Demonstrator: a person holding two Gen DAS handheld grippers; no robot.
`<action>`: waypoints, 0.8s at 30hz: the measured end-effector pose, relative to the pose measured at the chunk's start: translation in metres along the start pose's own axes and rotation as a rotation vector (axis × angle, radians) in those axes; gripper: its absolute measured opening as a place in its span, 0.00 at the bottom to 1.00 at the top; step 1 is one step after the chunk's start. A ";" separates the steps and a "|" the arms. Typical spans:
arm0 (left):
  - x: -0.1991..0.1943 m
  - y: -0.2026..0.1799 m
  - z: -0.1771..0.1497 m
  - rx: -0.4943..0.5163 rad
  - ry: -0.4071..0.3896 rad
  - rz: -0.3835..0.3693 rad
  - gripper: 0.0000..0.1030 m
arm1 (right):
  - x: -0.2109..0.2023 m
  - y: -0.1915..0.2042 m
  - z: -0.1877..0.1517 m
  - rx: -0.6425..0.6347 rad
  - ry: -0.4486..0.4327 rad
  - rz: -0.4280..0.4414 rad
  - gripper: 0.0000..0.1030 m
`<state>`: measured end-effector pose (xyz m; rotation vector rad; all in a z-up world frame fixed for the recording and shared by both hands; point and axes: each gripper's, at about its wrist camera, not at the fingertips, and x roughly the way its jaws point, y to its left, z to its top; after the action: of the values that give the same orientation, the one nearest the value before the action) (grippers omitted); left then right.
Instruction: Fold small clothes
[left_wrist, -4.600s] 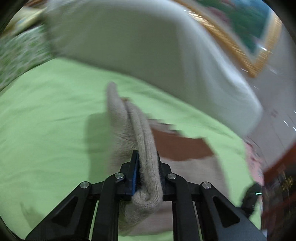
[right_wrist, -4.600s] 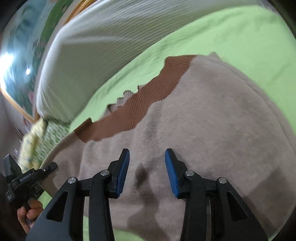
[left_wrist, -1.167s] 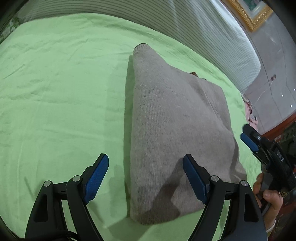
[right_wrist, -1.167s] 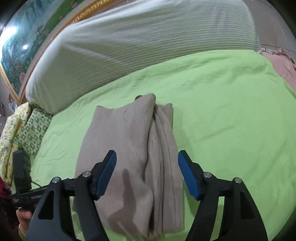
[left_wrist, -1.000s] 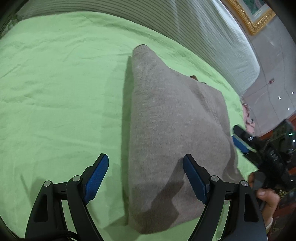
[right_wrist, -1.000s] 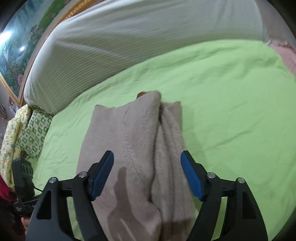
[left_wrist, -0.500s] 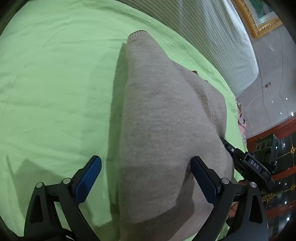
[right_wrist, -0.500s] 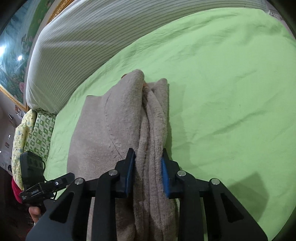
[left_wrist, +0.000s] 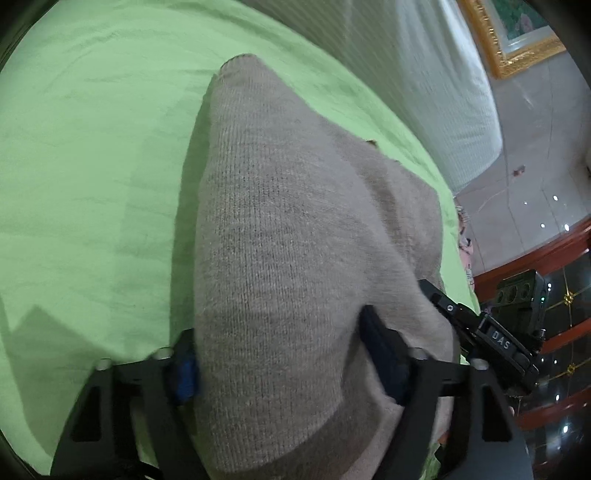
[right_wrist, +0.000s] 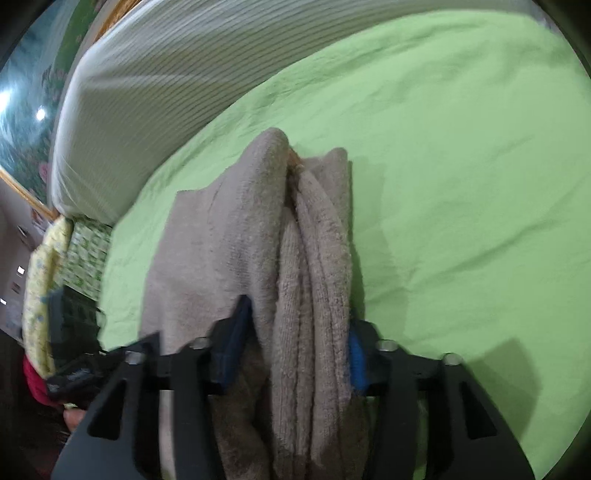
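A folded beige knit sweater (left_wrist: 291, 236) lies on the green bedsheet (left_wrist: 92, 147). My left gripper (left_wrist: 288, 365) has both blue-padded fingers pressed against the sides of the thick near end of the bundle. In the right wrist view the sweater (right_wrist: 258, 236) shows as several stacked folds, and my right gripper (right_wrist: 295, 343) clamps the near edge of those folds between its fingers. The right gripper's black body also shows in the left wrist view (left_wrist: 487, 339) at the sweater's right edge.
A white striped pillow (right_wrist: 177, 81) lies along the far side of the bed. A yellow-green patterned cloth (right_wrist: 62, 258) sits at the left bed edge. Dark red furniture (left_wrist: 546, 295) and a tiled floor lie beyond the right bed edge.
Both grippers moved in over the sweater's near end and closed from wide open. The right gripper's fingers stand a little wider now than half a second ago, around more folds.
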<state>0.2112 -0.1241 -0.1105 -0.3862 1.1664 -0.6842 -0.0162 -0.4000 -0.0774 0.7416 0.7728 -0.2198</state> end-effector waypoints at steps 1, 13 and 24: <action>-0.004 -0.001 -0.001 0.008 -0.010 0.003 0.55 | -0.003 0.006 0.000 -0.014 -0.010 -0.004 0.30; -0.102 0.006 -0.031 0.028 -0.167 0.055 0.39 | -0.044 0.079 -0.026 -0.139 -0.102 0.137 0.27; -0.195 0.088 -0.049 0.014 -0.244 0.219 0.39 | 0.038 0.164 -0.069 -0.189 -0.004 0.292 0.27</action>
<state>0.1467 0.0750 -0.0444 -0.3148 0.9546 -0.4407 0.0442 -0.2304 -0.0507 0.6649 0.6616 0.1143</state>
